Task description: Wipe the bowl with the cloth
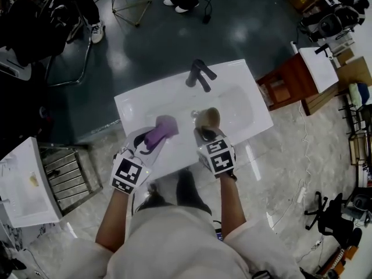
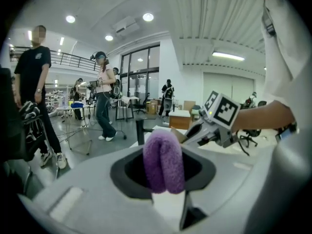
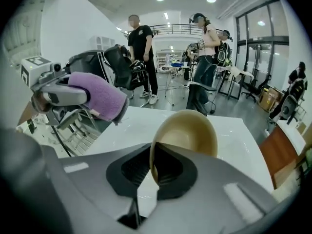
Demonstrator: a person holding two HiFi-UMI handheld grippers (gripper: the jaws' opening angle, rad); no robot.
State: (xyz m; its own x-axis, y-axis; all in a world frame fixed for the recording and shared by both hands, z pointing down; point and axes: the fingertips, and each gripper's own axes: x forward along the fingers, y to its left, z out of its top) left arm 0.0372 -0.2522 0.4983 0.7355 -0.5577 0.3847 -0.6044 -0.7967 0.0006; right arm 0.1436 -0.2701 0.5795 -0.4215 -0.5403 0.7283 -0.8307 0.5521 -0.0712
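Observation:
A tan bowl (image 3: 187,130) hangs tilted above the white sink, its rim pinched by my right gripper (image 3: 155,172), which is shut on it. In the head view the bowl (image 1: 208,118) sits just ahead of the right gripper (image 1: 204,133). A folded purple cloth (image 2: 164,160) stands between the jaws of my left gripper (image 2: 163,189), shut on it. From above, the cloth (image 1: 163,129) is a short way left of the bowl, held by the left gripper (image 1: 152,144). The right gripper view shows the cloth (image 3: 100,95) at upper left, apart from the bowl.
The white sink (image 1: 244,86) has a dark faucet (image 1: 199,75) at its far side. A wooden cabinet (image 1: 290,83) stands to the right, a metal rack (image 1: 67,176) and a white unit (image 1: 23,190) to the left. Several people stand in the room beyond.

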